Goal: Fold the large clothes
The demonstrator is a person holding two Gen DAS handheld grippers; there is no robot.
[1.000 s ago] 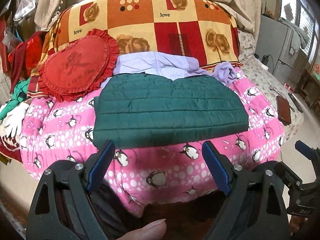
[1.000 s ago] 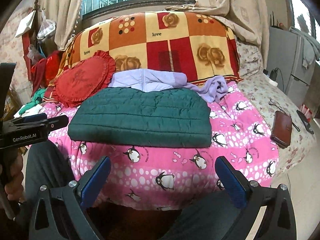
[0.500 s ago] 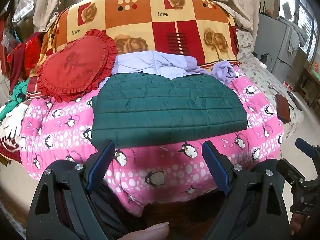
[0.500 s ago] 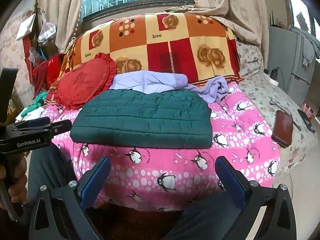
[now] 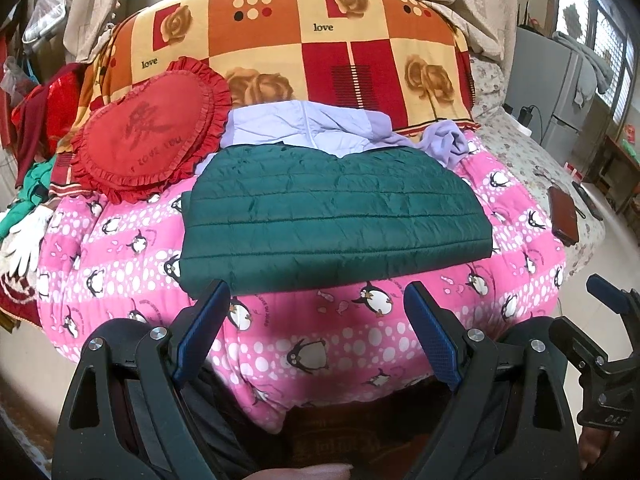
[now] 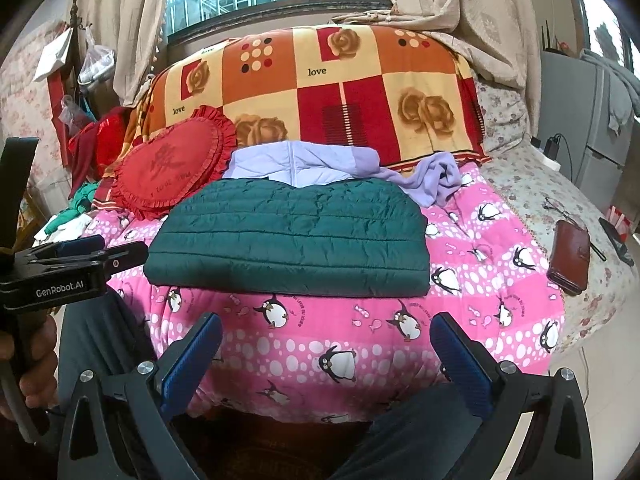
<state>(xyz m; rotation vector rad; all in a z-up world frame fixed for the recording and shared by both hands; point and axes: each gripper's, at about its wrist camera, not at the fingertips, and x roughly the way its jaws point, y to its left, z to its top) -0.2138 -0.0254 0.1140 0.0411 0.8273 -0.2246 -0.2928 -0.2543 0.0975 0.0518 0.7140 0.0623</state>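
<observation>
Dark green quilted puffer jacket [image 5: 332, 216] lies as flat folded rectangle on pink penguin-print quilt [image 5: 320, 340], ahead of both grippers, apart from them; fold looks finished. Left gripper [image 5: 316, 300] jaws wide apart, empty, held back off bed edge. Right gripper [image 6: 326, 334] likewise spread, empty. Lilac jacket [image 5: 304, 128] just beyond green one, unfolded, likely next. Red heart-shaped frilled cushion [image 5: 150, 132] ahead-left, clear of work area.

The green quilted jacket [image 5: 332, 216] lies folded into a flat rectangle at the bed's centre, long edge facing six o'clock. At its twelve o'clock edge, touching it, lies a lilac jacket [image 5: 304, 126], loosely crumpled toward two o'clock.
</observation>
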